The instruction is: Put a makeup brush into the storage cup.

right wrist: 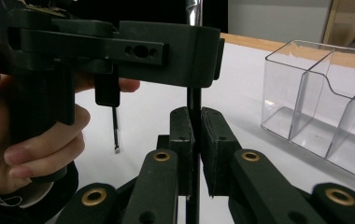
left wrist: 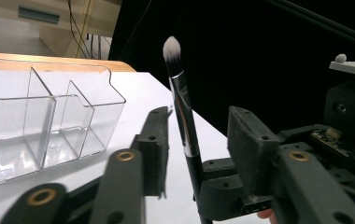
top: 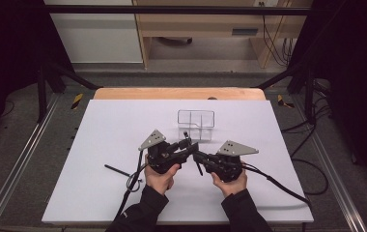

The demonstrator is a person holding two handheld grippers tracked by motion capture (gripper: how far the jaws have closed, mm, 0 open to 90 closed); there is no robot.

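The right tongs are clamped on the black handle of a slim makeup brush with a silver ferrule and white-tipped bristles, holding it upright just above the white counter. The left tongs stand wide apart around the brush, not touching it. A clear plastic organiser with three compartments sits near, just beyond both tongs, and a second thin black brush lies flat on the counter beside the left hand.

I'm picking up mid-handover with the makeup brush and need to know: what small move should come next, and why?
Probably shut the left gripper on the brush. Its jaws stand open on either side of the upright handle, while the right gripper is clamped on the handle lower down. The clear organizer stands empty just behind, so a firm second grip seems needed before the right lets go.
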